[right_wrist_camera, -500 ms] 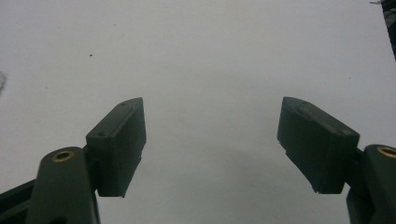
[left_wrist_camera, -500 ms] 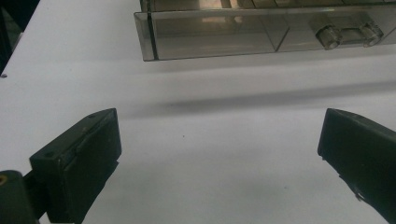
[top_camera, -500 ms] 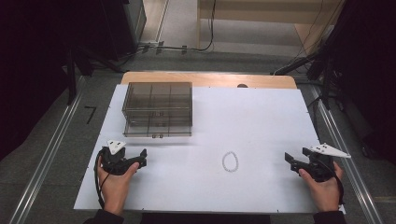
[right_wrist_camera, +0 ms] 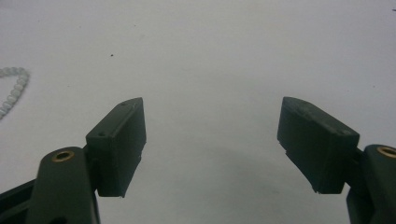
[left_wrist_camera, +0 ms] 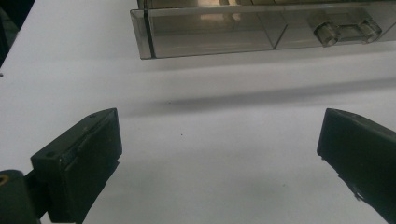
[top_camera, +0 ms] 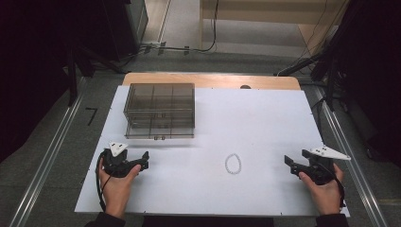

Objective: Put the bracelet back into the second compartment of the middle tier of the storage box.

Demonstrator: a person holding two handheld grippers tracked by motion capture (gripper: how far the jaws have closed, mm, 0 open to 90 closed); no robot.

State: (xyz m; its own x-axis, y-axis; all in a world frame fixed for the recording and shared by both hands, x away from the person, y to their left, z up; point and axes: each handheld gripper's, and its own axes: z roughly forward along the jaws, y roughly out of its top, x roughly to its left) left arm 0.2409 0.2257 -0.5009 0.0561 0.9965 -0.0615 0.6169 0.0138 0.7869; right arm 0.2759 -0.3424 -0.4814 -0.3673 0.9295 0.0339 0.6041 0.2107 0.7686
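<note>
A smoky clear plastic drawer box (top_camera: pixel 160 109) stands on the white table sheet (top_camera: pixel 265 123) at the back left; its lowest drawer front with a clear handle (left_wrist_camera: pixel 343 31) faces me. A small ring of white beads (top_camera: pixel 232 163) lies on the sheet in the front middle, its edge at the left of the right gripper view (right_wrist_camera: pixel 13 88). My left gripper (top_camera: pixel 143 161) rests at the front left, open, nothing between its jaws (left_wrist_camera: pixel 219 154). My right gripper (top_camera: pixel 289 165) rests at the front right, open and empty (right_wrist_camera: pixel 212 140), some way right of the beads.
A wooden table edge (top_camera: pixel 213 79) shows behind the sheet. Metal rails (top_camera: pixel 47 161) run along both sides on the grey floor, with cables and dark stands behind.
</note>
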